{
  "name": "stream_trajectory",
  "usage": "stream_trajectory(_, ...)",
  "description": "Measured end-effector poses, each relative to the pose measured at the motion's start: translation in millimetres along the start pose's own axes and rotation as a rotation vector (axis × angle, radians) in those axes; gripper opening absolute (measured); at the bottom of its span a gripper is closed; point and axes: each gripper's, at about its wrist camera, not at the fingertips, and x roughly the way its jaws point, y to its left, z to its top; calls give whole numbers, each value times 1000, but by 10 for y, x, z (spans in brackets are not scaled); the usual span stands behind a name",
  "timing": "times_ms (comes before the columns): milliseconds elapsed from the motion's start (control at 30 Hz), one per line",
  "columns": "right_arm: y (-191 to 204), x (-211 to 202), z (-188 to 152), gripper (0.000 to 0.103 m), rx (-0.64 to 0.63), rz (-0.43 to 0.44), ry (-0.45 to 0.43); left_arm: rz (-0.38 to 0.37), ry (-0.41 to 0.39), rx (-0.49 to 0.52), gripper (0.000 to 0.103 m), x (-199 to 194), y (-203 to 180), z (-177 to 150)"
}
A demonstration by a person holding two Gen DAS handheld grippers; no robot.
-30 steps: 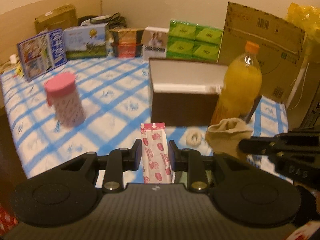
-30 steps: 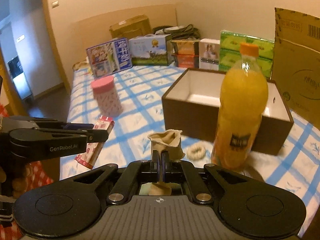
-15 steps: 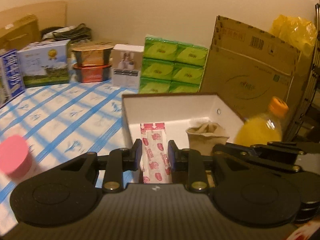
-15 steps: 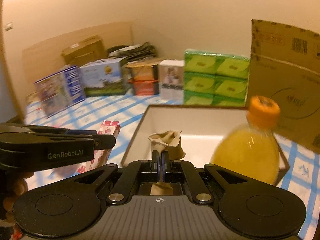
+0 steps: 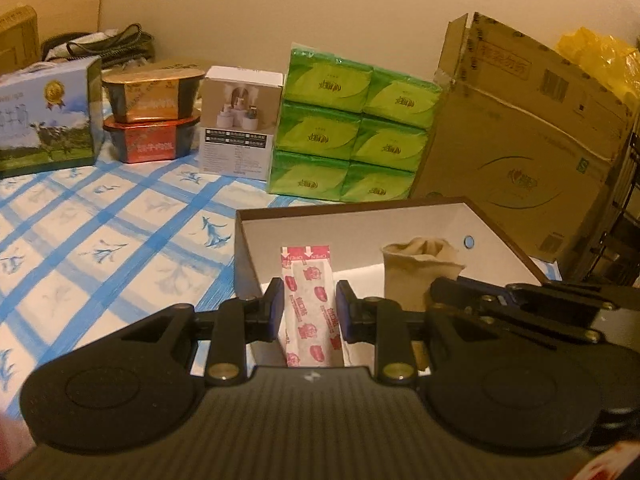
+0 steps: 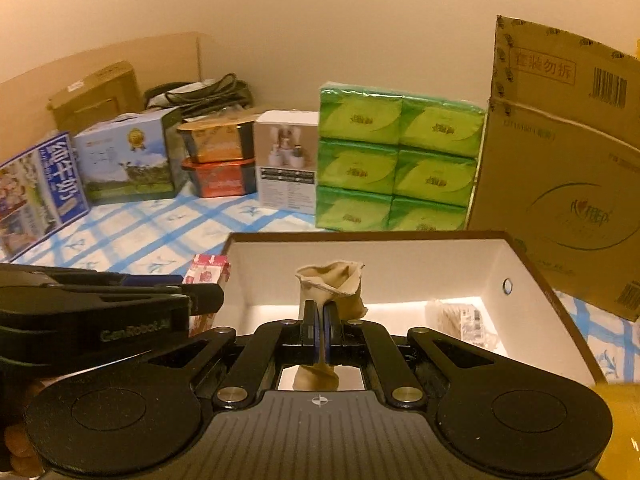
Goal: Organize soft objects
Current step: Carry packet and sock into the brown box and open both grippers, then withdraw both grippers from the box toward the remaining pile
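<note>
Soft objects are both in my grip: my left gripper [image 5: 308, 306] pinches a pink-printed tissue packet [image 5: 307, 300], and my right gripper [image 6: 320, 332], jaws nearly together, clamps a beige sock [image 6: 332, 286]. Both hang over the brown box [image 6: 532, 276], open at twelve o'clock. One crinkly packet [image 6: 460, 318] already lies inside at two o'clock. Releasing these two is what's left, I judge.

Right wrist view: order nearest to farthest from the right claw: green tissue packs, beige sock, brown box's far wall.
1. beige sock: clamped in the right claw, sticking up in front of it.
2. brown box's far wall: white inside face, straight ahead beyond the sock.
3. green tissue packs: stacked behind the box, by the room wall.
</note>
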Motion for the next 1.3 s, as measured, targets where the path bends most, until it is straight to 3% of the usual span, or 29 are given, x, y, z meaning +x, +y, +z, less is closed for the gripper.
stream_trajectory(233, 24, 164, 65, 3, -36, -120, 0, -67, 35, -11, 26, 450, 6, 124)
stream_trajectory(367, -1, 213, 55, 33, -23, -127, 13, -58, 51, -29, 30, 508, 53, 86)
stream_trajectory(467, -10, 205, 30, 41, -24, -111, 9, -51, 62, -41, 31, 495, 120, 51)
stream_trajectory(567, 32, 160, 31, 43, -29, -95, 3, -46, 60, -48, 31, 436, 157, 12)
stream_trajectory(867, 170, -213, -36, 44, -60, -32, -34, -29, 39, -63, 31, -5, 172, -99)
stream_trajectory(1300, 63, -1367, -290, 47, -96, 149, -118, 30, -35, -87, 31, -1339, -241, -461)
